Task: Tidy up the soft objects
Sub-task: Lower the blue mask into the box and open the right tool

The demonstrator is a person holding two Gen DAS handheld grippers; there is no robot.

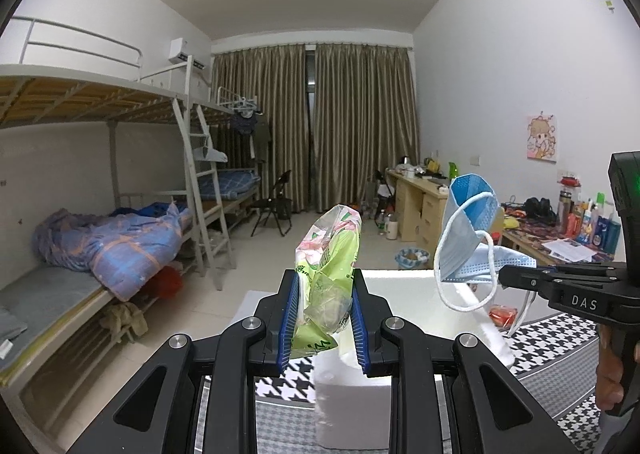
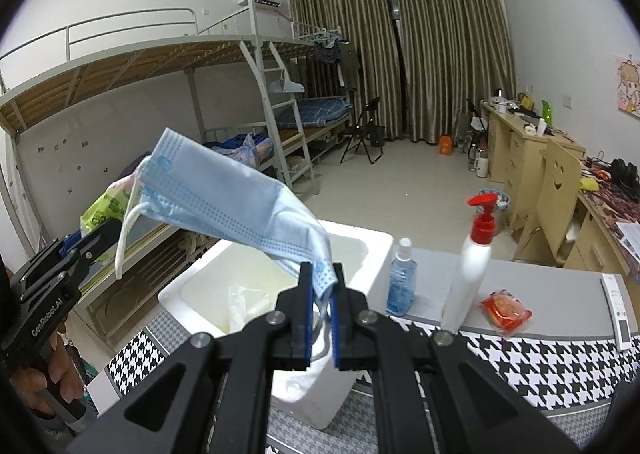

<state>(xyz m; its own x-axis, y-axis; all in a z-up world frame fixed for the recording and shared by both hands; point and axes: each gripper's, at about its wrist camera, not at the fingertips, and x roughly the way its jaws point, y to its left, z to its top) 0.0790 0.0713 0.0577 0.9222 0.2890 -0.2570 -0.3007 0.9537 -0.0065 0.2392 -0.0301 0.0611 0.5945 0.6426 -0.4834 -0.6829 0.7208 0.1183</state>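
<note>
My left gripper (image 1: pixel 326 328) is clamped on a green tissue pack (image 1: pixel 328 274) and my right gripper (image 2: pixel 322 314) pinches a blue face mask (image 2: pixel 224 198), both held up over the white foam box (image 2: pixel 372 254) at the table's (image 2: pixel 560 366) left edge. I reckon we're midway: some white material already lies inside the box, these two still need dropping in, and a small red packet (image 2: pixel 506 312) waits on the table by two bottles (image 2: pixel 472 266).

Landmark: foam box (image 2: pixel 376 250) on table (image 2: pixel 560 366). Face mask (image 2: pixel 224 194) above box, pinched in right gripper (image 2: pixel 322 286). Tissue pack (image 1: pixel 328 274) left of mask, clamped in left gripper (image 1: pixel 326 318). Spray bottle (image 2: pixel 401 282), pump bottle (image 2: pixel 472 266), snack packet (image 2: pixel 506 312) right of box. Bunk bed (image 2: pixel 160 66) behind box, leftward.
</note>
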